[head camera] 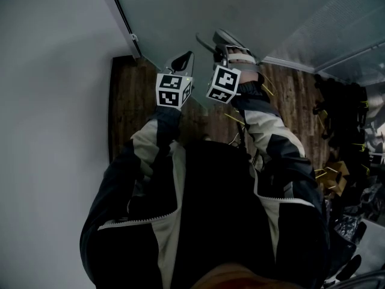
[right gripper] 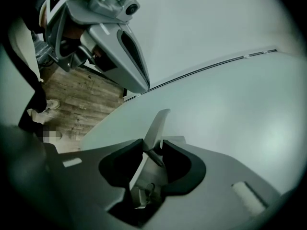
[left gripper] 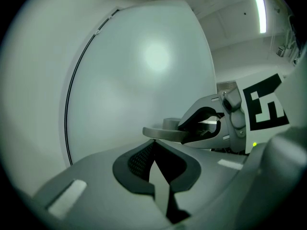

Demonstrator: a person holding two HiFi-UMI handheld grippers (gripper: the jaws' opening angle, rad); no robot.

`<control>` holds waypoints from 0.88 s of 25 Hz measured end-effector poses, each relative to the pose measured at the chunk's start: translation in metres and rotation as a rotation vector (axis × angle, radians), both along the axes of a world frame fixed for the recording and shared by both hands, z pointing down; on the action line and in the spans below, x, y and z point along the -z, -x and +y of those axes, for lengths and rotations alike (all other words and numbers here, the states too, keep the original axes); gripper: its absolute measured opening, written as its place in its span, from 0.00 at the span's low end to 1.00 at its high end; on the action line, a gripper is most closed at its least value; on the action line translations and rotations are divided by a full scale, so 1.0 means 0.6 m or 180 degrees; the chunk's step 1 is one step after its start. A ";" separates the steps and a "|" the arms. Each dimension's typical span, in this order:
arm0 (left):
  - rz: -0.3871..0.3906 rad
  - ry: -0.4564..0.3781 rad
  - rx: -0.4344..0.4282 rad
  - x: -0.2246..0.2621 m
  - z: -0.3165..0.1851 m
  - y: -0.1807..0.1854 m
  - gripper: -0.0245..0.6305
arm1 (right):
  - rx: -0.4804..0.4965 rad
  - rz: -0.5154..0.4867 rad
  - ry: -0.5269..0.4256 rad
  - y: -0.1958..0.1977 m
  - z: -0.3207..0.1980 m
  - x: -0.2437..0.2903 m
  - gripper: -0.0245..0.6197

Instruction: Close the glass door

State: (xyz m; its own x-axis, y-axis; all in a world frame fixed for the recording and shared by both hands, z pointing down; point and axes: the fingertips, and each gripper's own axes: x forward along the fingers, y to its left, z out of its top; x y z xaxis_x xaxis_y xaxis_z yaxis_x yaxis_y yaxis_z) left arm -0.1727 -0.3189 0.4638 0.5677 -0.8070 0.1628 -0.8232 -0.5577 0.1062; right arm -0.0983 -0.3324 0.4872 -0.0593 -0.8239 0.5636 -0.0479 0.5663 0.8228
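Note:
The glass door (head camera: pixel 240 11) fills the top of the head view and the background of both gripper views. Its metal lever handle (right gripper: pixel 156 126) stands edge-on between the pads of my right gripper (right gripper: pixel 152 145), which is shut on it. In the left gripper view the same handle (left gripper: pixel 160 132) sticks out leftward from the right gripper (left gripper: pixel 204 123). My left gripper (left gripper: pixel 153 142) is shut with nothing in it, its tips close to the glass just left of the handle. In the head view the left gripper (head camera: pixel 185 58) sits beside the right gripper (head camera: pixel 225 41).
A dark seal strip (head camera: pixel 123 20) runs along the door's left edge, next to a white wall (head camera: pixel 54 101). Wooden floor (head camera: pixel 129 113) lies below. Dark clutter (head camera: pixel 343 137) is piled at the right, under a ribbed glass panel (head camera: pixel 337 35).

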 end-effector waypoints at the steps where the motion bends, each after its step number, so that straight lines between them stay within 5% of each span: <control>1: -0.0006 0.0002 -0.0005 0.001 -0.002 -0.003 0.04 | -0.0010 0.0030 -0.0004 -0.007 -0.005 0.001 0.25; 22: -0.0132 -0.0089 0.0133 0.034 -0.117 -0.142 0.04 | 0.0249 0.0337 -0.0329 -0.147 -0.173 0.002 0.22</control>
